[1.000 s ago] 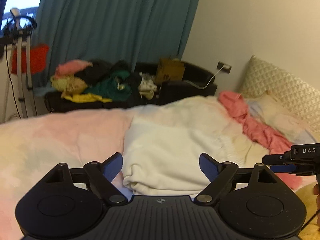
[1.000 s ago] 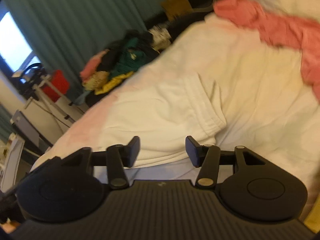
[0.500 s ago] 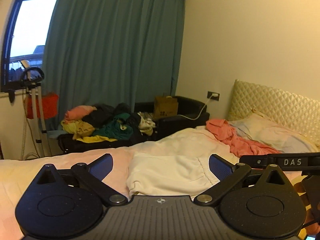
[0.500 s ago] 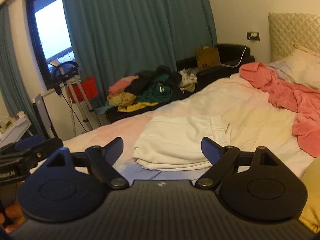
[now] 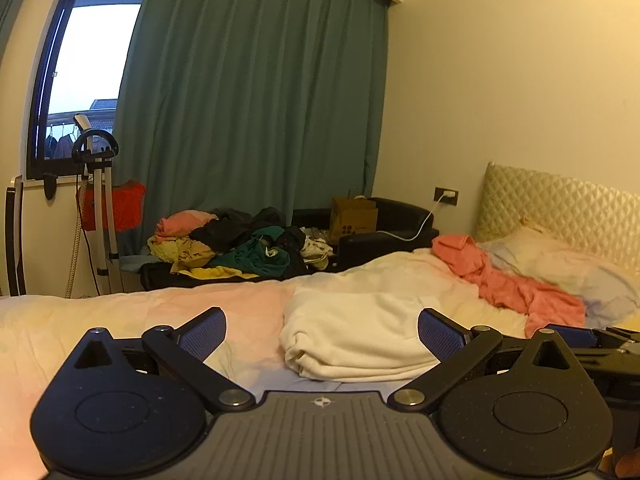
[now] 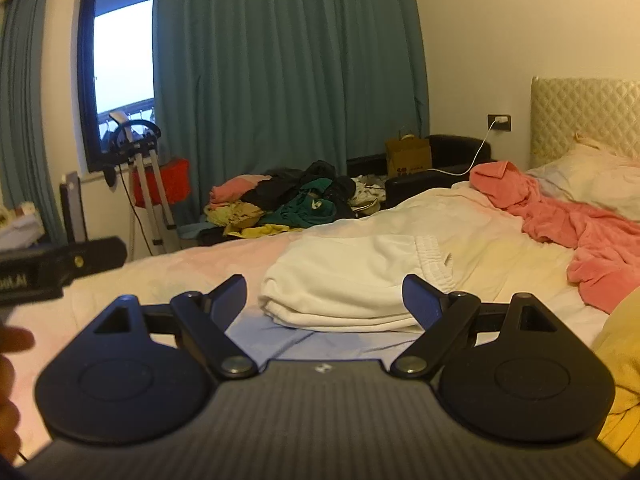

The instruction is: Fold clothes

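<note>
A folded white garment (image 5: 352,328) lies on the bed (image 5: 120,320), also seen in the right wrist view (image 6: 352,280) with its elastic waistband to the right. My left gripper (image 5: 322,330) is open and empty, held just in front of the garment. My right gripper (image 6: 324,296) is open and empty, also just in front of it. Neither touches the cloth. A crumpled pink garment (image 5: 508,276) lies near the pillows, and shows in the right wrist view (image 6: 568,220).
A pile of mixed clothes (image 5: 240,244) sits on a dark couch (image 5: 400,220) beyond the bed. A cardboard box (image 5: 354,216), a tripod (image 5: 96,208), teal curtains (image 5: 256,100) and a quilted headboard (image 5: 560,208) stand around. Something yellow (image 6: 620,380) lies at right.
Both grippers have pulled back and tilted up from the white garment, so more of the room shows. The garment stays folded on the bed.
</note>
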### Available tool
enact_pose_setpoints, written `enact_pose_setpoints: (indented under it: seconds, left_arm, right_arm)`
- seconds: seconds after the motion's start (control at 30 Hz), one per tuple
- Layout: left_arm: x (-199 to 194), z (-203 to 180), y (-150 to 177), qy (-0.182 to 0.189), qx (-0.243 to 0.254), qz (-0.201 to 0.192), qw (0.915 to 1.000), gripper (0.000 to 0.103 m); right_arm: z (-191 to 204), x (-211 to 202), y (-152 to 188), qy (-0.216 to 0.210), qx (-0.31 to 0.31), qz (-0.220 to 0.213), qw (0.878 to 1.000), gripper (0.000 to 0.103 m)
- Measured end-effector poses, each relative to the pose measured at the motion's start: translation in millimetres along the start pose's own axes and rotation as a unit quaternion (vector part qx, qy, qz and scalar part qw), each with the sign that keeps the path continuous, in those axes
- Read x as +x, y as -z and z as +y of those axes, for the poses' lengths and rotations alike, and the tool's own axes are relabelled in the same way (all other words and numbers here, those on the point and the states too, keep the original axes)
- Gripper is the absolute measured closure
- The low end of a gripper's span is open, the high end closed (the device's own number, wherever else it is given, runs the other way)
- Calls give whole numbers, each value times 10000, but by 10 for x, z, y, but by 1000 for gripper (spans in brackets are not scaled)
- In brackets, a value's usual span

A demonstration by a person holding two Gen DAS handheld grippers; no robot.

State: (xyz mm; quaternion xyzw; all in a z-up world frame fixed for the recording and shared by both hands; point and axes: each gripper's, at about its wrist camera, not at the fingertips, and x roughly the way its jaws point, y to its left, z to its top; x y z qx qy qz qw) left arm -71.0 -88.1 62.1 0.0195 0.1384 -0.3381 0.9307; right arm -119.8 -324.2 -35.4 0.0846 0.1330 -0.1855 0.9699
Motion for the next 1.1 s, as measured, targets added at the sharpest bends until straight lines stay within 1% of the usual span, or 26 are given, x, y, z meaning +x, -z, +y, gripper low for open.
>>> enact_pose_setpoints:
  seconds: [0.07, 0.13, 0.23, 0.33, 0.47, 0.73, 0.83, 1.1]
  left_arm:
    - [88, 10, 64, 16, 6, 47, 10000, 0]
    - [175, 8, 119, 0, 45, 72, 10000, 0]
    - [277, -9, 183, -49, 105, 119, 9999, 0]
    - [345, -16, 234, 15, 39, 202, 9998, 0]
    - [383, -23, 277, -13, -4, 255, 9997, 0]
    - [391, 5, 280, -56, -63, 314, 9995, 0]
    - [396, 7, 287, -151, -81, 332, 9993, 0]
    - [367, -16, 304, -131, -80, 367, 9992, 0]
  right_arm:
    - [32, 55, 94, 72, -70, -4, 9999, 17]
    - [49, 98, 135, 173, -147, -59, 9997, 17]
    - [61, 150, 177, 271, -175, -26, 9995, 17]
    - [76, 179, 215, 378, -212, -17, 9991, 17]
    - [104, 160, 255, 541, -283, -57, 9981, 17]
    - [62, 215, 250, 399, -190, 212, 9988, 17]
    - [42, 202, 254, 388, -101, 236, 9989, 17]
    - [41, 196, 236, 380, -86, 276, 9989, 17]
